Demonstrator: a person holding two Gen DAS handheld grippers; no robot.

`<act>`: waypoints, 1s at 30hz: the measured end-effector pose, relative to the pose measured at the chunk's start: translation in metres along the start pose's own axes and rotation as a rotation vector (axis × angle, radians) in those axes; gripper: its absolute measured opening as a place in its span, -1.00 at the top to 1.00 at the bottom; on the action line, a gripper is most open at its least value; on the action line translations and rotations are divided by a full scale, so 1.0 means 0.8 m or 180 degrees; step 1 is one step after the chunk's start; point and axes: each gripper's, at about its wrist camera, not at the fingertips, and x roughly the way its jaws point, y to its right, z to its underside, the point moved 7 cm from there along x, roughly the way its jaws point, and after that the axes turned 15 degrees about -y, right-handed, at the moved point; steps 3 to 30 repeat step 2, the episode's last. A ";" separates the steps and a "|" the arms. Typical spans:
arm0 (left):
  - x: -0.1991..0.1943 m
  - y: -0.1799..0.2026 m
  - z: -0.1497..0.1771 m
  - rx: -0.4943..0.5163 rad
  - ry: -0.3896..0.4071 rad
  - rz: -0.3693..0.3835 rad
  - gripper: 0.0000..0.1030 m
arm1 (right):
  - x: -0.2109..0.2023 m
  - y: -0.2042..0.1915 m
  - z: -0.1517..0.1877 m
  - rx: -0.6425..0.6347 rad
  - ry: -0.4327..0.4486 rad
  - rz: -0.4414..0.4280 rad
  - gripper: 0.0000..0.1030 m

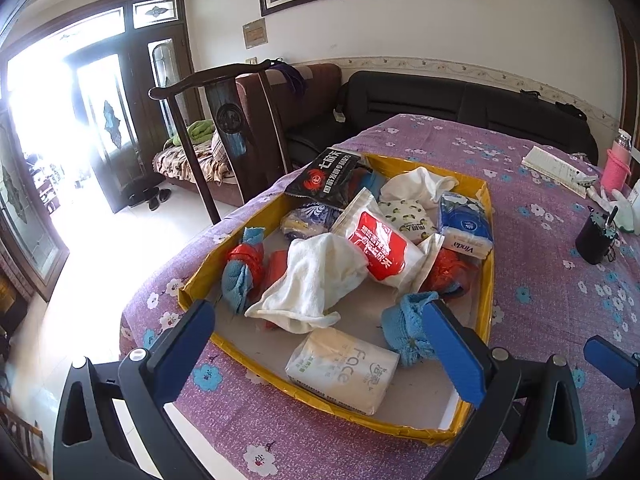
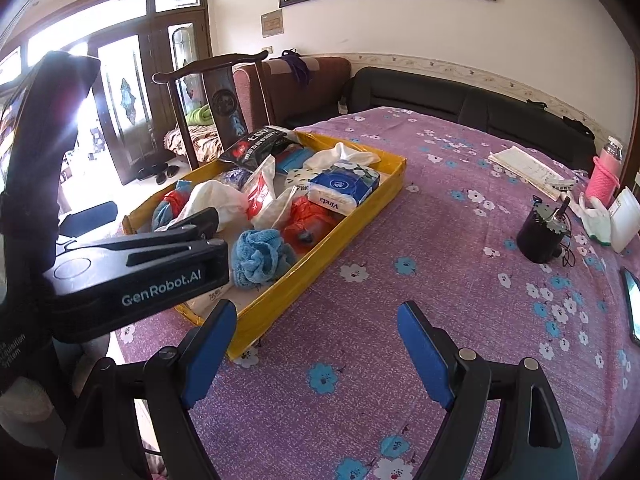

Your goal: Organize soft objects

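A yellow-walled tray (image 1: 486, 280) on the purple flowered tablecloth holds soft things: a white towel (image 1: 316, 280), a blue towel ball (image 1: 404, 328), a "Face" tissue pack (image 1: 344, 368), a red-and-white pouch (image 1: 380, 248), a Vinda tissue pack (image 1: 466, 224) and a blue-red bundle (image 1: 242, 268). My left gripper (image 1: 320, 348) is open and empty, low over the tray's near end, its right finger beside the blue towel ball. My right gripper (image 2: 316, 344) is open and empty over bare cloth right of the tray (image 2: 320, 264). The left gripper's body (image 2: 136, 272) shows in the right wrist view.
A black cup (image 2: 540, 236), a pink bottle (image 2: 602, 176), papers (image 2: 524, 166), a white glove (image 2: 598, 218) and a phone (image 2: 632, 300) lie at the table's right side. A dark wooden chair (image 1: 224, 116) stands behind the tray. Sofas line the wall.
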 end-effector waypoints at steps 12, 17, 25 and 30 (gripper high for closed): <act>0.001 0.000 -0.001 -0.0013 -0.0009 -0.0008 -1.00 | 0.001 0.002 -0.001 0.0019 -0.0002 -0.0002 -0.68; 0.001 0.000 -0.001 -0.0013 -0.0009 -0.0008 -1.00 | 0.001 0.002 -0.001 0.0019 -0.0002 -0.0002 -0.68; 0.001 0.000 -0.001 -0.0013 -0.0009 -0.0008 -1.00 | 0.001 0.002 -0.001 0.0019 -0.0002 -0.0002 -0.68; 0.001 0.000 -0.001 -0.0013 -0.0009 -0.0008 -1.00 | 0.001 0.002 -0.001 0.0019 -0.0002 -0.0002 -0.68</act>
